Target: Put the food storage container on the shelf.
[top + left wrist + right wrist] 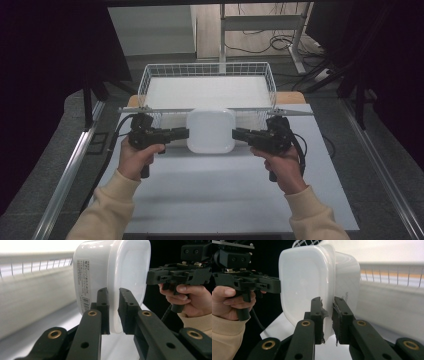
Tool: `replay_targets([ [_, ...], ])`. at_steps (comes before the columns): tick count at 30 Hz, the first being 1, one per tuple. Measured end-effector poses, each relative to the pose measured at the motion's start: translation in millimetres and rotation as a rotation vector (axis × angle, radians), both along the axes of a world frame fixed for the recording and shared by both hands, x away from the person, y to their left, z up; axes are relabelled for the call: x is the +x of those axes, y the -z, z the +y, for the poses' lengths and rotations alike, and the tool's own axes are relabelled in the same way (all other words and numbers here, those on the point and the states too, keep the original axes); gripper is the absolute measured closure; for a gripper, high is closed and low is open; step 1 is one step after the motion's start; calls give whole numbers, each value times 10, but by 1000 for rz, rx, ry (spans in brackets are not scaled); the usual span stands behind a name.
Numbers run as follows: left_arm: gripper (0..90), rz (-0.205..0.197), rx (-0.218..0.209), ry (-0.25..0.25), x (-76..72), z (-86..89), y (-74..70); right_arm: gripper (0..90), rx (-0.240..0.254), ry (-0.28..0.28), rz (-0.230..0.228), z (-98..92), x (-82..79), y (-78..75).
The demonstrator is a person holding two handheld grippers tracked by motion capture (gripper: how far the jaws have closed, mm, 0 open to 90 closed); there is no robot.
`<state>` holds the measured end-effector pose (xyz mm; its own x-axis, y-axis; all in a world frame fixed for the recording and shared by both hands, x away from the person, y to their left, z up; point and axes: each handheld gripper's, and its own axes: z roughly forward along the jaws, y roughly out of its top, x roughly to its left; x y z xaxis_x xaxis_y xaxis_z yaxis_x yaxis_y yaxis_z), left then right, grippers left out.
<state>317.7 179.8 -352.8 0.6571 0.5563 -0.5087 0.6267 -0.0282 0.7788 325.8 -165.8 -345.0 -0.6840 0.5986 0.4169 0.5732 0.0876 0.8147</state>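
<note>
Both grippers are clamped on the rim of a white tub (210, 131), the left gripper (184, 133) on its left edge and the right gripper (237, 134) on its right edge; each gripper view shows the jaws pinching the lid's lip. The tub hangs between them just in front of the wire basket (145, 82), above the table (210, 200). The grasp and lift look done; what seems left is carrying the tub over the basket's near wall, lowering it inside and letting go.
</note>
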Motion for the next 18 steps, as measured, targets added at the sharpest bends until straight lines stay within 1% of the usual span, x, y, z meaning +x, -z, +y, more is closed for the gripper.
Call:
replay_targets([
  [3,800,-11,2,-5,82,12,-125,796,8,2,-2,14,86,-145],
  [7,799,-27,14,-11,155,15,-260,795,2,4,-20,35,166,-277],
  [13,799,-40,54,-28,237,-14,-428,795,-4,1,-20,38,296,-376],
  [18,798,-47,57,-30,334,-13,-537,796,2,-4,-26,34,393,-482],
])
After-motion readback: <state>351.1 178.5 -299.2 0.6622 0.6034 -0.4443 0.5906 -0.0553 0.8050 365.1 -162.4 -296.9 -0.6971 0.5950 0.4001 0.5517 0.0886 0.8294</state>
